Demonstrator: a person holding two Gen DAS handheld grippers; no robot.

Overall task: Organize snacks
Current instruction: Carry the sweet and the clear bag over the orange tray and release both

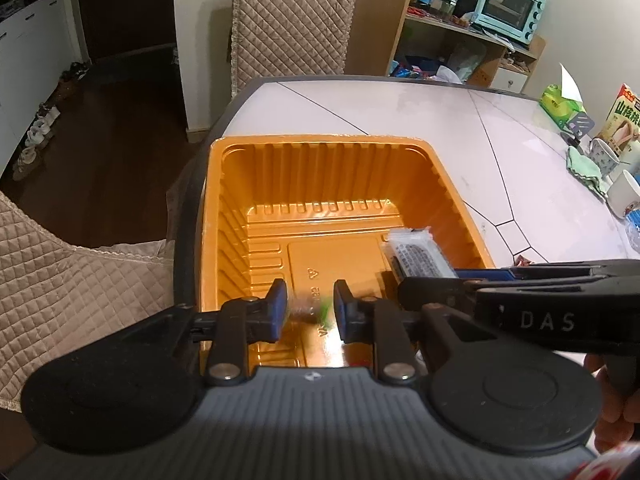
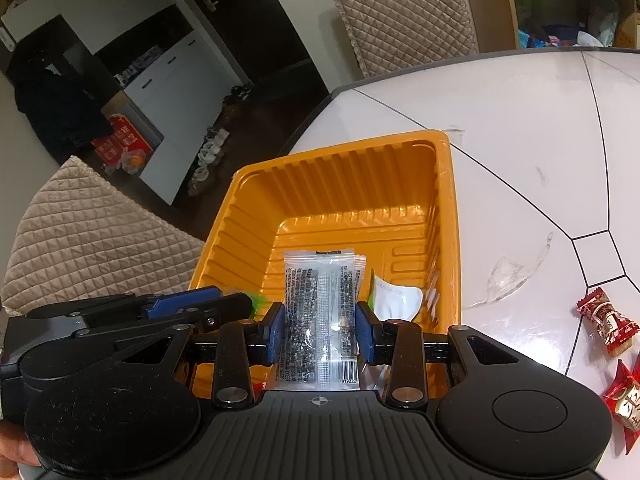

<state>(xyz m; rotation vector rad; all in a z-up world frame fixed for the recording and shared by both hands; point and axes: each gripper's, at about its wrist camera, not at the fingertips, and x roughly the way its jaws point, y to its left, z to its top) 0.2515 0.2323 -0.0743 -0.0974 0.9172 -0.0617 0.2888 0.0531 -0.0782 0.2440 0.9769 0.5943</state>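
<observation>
The tray (image 2: 320, 184) at centre frame is glossy orange with ribbed walls. The packet (image 2: 320, 312) at lower centre is clear with dense black print and a barcode. The candies (image 2: 606, 322) at the right edge are red and gold. The table (image 2: 520, 128) is white with thin black lines. The chair covers (image 1: 292, 20) at top centre are beige diamond quilting. The oven (image 1: 510, 6) at upper right is pale mint.

On white tiled bench (image 1: 400, 112), near its left edge: orange ribbed plastic tray (image 1: 320, 142). Over tray's near side: left gripper (image 1: 310, 304), with right gripper (image 2: 320, 312) just beside it on the right. Between right gripper's fingers (image 2: 276, 320), over tray floor: clear printed plastic snack packet (image 2: 320, 304). Just right of that, inside tray: white curled wrapper (image 2: 396, 300). Right of tray, on bench: red wrapped candies (image 2: 606, 320). Behind bench: quilted beige chair back (image 1: 292, 16).
</observation>
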